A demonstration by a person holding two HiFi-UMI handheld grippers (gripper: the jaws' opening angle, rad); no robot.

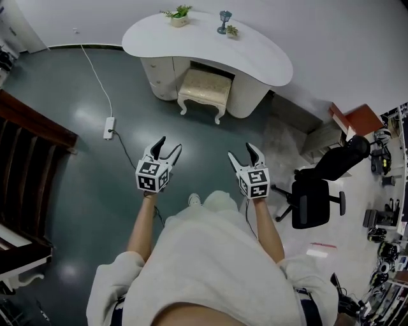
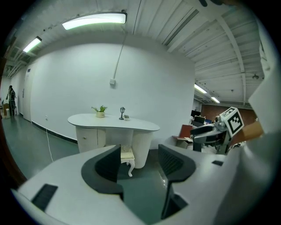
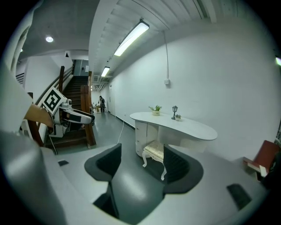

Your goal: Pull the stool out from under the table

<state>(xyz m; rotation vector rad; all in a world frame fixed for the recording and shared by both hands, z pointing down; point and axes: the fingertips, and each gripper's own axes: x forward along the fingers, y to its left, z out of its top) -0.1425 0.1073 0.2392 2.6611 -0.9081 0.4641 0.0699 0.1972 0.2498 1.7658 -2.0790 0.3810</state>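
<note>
A cream stool (image 1: 204, 88) with carved white legs and a padded seat stands pushed partly under a white curved table (image 1: 210, 42) against the far wall. Both grippers hang in the air over the dark floor, well short of the stool. My left gripper (image 1: 166, 149) is open and empty, and so is my right gripper (image 1: 245, 153). The left gripper view shows the stool (image 2: 127, 155) far off between its jaws, with the table (image 2: 114, 122) above it. The right gripper view shows the stool (image 3: 154, 154) and the table (image 3: 175, 124) likewise.
A potted plant (image 1: 180, 16), a small lamp (image 1: 224, 21) and a tiny plant (image 1: 232, 30) stand on the table. A white cable and power strip (image 1: 109, 127) lie on the floor at left. A black office chair (image 1: 315, 188) stands at right, a wooden staircase (image 1: 29, 165) at left.
</note>
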